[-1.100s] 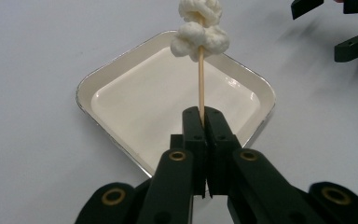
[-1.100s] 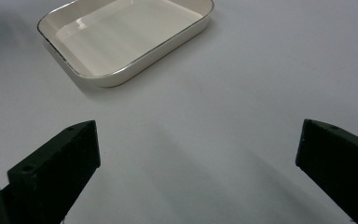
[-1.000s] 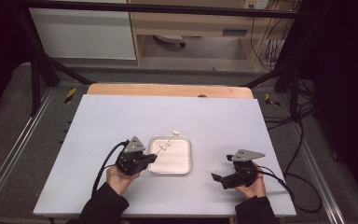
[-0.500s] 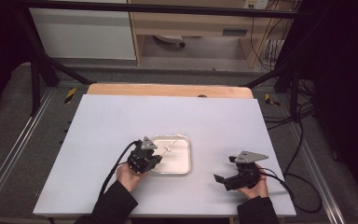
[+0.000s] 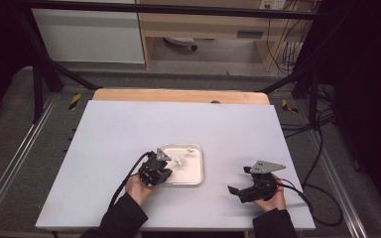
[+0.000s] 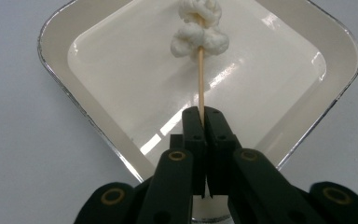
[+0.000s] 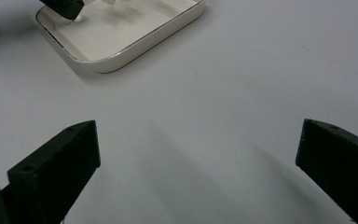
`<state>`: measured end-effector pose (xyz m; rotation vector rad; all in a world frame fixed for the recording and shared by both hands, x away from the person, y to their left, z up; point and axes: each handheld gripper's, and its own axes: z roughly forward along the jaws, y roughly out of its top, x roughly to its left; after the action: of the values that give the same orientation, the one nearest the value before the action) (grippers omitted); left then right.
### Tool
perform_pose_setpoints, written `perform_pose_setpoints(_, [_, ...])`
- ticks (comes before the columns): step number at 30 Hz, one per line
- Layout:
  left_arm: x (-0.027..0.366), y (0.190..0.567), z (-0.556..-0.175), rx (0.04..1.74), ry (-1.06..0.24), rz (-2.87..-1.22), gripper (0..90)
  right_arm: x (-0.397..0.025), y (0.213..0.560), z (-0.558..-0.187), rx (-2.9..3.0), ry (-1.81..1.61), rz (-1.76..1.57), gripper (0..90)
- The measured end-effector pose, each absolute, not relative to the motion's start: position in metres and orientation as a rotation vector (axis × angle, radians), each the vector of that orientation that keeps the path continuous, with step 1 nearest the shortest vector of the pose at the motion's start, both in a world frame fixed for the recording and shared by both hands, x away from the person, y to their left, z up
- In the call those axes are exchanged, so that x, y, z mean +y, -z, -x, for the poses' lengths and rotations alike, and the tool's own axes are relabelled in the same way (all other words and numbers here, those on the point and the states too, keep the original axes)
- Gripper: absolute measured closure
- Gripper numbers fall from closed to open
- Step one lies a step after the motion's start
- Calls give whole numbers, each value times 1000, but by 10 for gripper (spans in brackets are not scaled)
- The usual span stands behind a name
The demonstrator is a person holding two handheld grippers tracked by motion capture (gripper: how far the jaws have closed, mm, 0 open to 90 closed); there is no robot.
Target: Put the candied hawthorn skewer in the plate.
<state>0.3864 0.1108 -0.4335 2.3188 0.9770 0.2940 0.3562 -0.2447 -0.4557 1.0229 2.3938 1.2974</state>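
**Left claw clamped on the skewer over the tray**

The left claw (image 6: 200, 116) has its jaws pressed together on the bare end of a thin wooden skewer (image 6: 200, 74), which runs straight away from it toward 12 o'clock in the left gripper view. Two white, lumpy pieces (image 6: 199, 39) sit threaded on the far part of the stick, above the floor of a square cream tray (image 6: 65, 84); whether they touch the tray or hang just over it is hard to tell. In the high view the tray (image 5: 197, 171) lies near the middle of the pale counter (image 5: 129, 129), with the left claw (image 5: 164, 171) at its 9 o'clock edge and the skewer (image 5: 181, 159) angled toward 1 o'clock.

The right claw (image 5: 235, 191) rests low on the counter at the tray's 4 o'clock, well apart from it. Its jaws stand spread wide with nothing between them but bare counter; in the right gripper view the tray (image 7: 135, 44) lies off at 11 o'clock.
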Motion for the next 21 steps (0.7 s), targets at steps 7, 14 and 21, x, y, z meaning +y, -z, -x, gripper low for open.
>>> perform_pose_setpoints(7, [110, 434, -387, 982, -291, -2325, 875, -245, 455, -356, 2391, -1305, -1024, 3])
perform_pose_setpoints(14, [114, 430, -385, 970, -298, -2306, 772, -245, 454, -356, 2384, -1316, -1029, 3])
perform_pose_setpoints(21, [128, 419, -381, 936, -292, -2246, 584, -245, 454, -356, 2383, -1319, -1040, 3])
